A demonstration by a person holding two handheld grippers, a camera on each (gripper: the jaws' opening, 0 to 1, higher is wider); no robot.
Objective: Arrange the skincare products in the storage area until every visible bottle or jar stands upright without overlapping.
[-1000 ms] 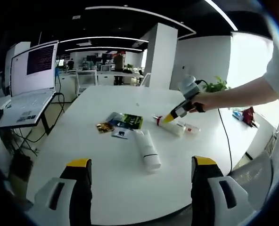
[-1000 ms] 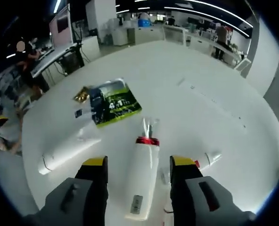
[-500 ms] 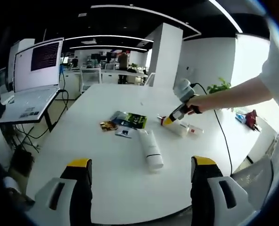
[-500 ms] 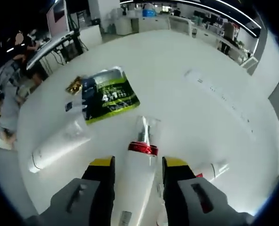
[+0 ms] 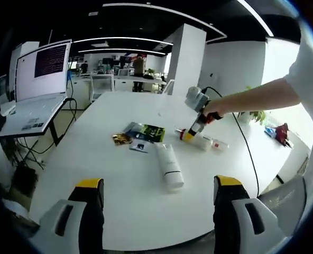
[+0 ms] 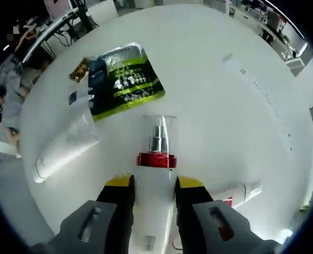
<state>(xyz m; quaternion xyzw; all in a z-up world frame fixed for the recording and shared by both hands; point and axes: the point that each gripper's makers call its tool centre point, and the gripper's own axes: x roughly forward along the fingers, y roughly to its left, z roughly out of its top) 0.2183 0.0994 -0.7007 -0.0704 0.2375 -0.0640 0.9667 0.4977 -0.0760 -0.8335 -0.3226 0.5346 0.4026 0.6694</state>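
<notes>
A white pump bottle [image 6: 155,169] with a red collar and clear cap lies on the white table [image 6: 230,111]. My right gripper [image 6: 154,183] is shut on its body, a yellow-tipped jaw pressing each side. A larger white tube [image 6: 64,151] lies to the left, and a small white tube with a red label [image 6: 236,193] lies to the right. In the left gripper view, the right gripper [image 5: 189,134] comes down steeply on the bottle [image 5: 199,142], with the white tube [image 5: 168,166] nearer. My left gripper [image 5: 156,211] hangs open over the near table edge, holding nothing.
A green sachet [image 6: 125,79], a gold sachet [image 6: 82,69] and a small dark packet [image 6: 73,98] lie flat beyond the bottle. A person's arm [image 5: 262,100] holds the right gripper, trailing a black cable [image 5: 247,153]. A laptop stand [image 5: 37,90] is left of the table.
My right jaws have drawn in from either side until they grip the bottle, and that gripper has tipped more steeply down. The left gripper has stayed open and nearly still.
</notes>
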